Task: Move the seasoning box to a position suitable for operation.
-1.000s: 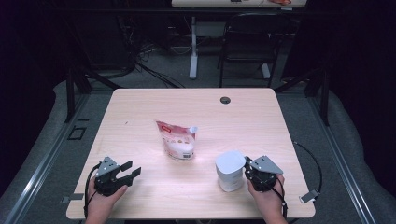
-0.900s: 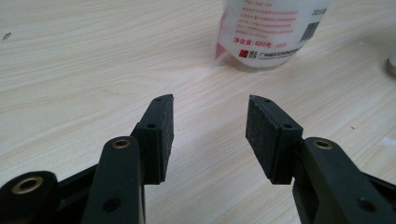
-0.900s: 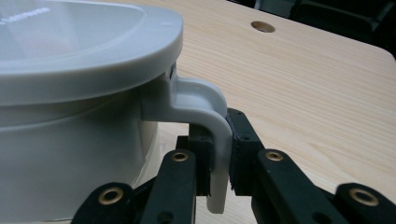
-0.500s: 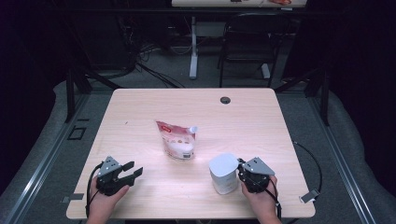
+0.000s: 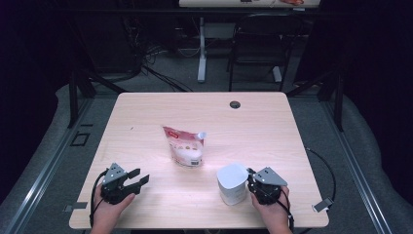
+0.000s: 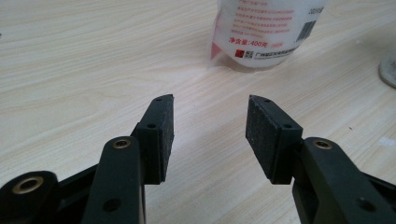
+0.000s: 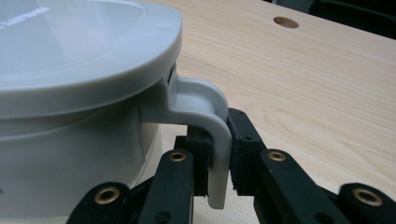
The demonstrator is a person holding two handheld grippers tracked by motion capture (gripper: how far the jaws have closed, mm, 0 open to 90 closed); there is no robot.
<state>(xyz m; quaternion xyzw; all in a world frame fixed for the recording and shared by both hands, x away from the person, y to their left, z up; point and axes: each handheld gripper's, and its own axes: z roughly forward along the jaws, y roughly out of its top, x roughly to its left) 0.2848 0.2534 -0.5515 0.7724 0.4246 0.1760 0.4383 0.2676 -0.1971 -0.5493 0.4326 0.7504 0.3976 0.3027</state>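
White plastic jug [image 5: 232, 183] stands near the bench [image 5: 272, 126] front edge, its handle [image 7: 212, 135] between my right claw [image 7: 219, 156] pads, which just loosened; seemingly still touching. Left claw [image 6: 210, 135] waits wide. I should squeeze firmly before lifting.

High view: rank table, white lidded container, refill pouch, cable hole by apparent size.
1. table
2. white lidded container and refill pouch: look about alike, not ranked; the container is nearer the camera
3. cable hole
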